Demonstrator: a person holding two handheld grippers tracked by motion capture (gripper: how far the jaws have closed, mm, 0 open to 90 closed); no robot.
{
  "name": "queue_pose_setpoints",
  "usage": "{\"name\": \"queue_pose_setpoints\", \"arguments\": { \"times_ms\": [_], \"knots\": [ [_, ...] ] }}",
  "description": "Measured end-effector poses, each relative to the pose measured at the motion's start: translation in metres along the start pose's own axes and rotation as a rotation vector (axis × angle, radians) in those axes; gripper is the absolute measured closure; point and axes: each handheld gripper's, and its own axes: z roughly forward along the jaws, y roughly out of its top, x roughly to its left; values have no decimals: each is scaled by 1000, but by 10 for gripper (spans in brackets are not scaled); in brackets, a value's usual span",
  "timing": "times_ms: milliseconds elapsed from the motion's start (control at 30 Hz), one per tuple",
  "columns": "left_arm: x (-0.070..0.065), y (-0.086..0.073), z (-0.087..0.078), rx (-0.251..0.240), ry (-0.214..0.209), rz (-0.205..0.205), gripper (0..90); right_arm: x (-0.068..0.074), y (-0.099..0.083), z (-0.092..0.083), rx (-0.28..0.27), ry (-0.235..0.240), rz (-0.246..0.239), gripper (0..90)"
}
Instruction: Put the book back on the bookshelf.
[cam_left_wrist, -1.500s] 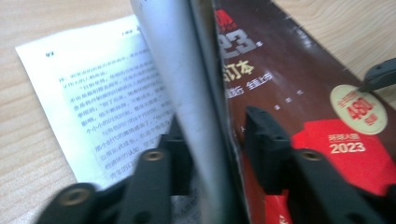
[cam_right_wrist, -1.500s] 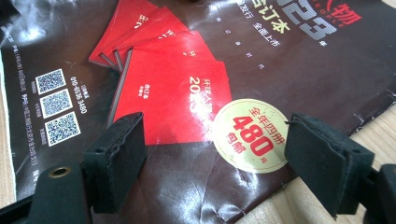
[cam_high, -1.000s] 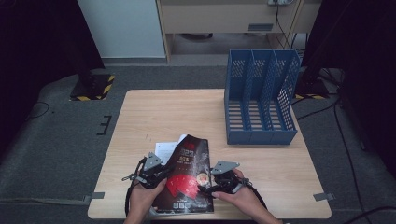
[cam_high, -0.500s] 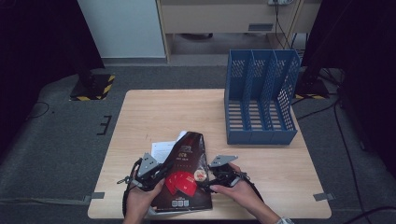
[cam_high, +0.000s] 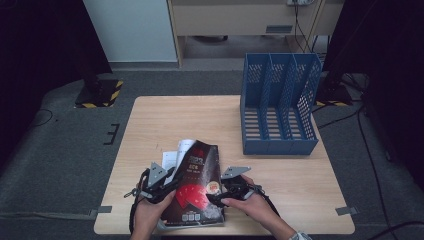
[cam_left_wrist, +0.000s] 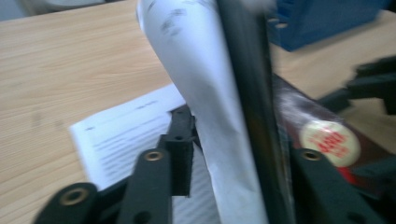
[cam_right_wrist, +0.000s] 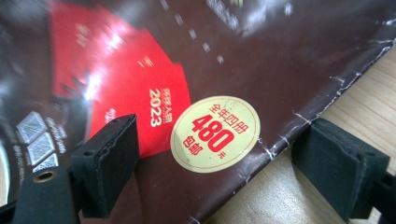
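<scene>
At the near left of the pale wooden counter (cam_high: 150, 125) my left claw (cam_high: 161, 186) has just been opening; the glossy dark magazine with a red fan on its cover (cam_high: 196, 186) stands between its jaws, the pads apparently no longer pressing, so I judge it let go after raising that edge. Beneath lie white printed sheets (cam_left_wrist: 122, 139). The magazine sits at the near middle, its long axis running near to far and leaning slightly right, its far end toward the blue three-slot plastic file rack (cam_high: 278, 105). My right claw (cam_high: 225, 192) straddles its right edge, jaws wide, probably steadying it.
</scene>
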Motion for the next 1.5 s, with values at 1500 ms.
{"name": "queue_pose_setpoints", "arguments": {
  "times_ms": [1500],
  "knots": [
    [26,-32,30,277,33,-60,305,0,5,3,14,12,15,154]
  ]
}}
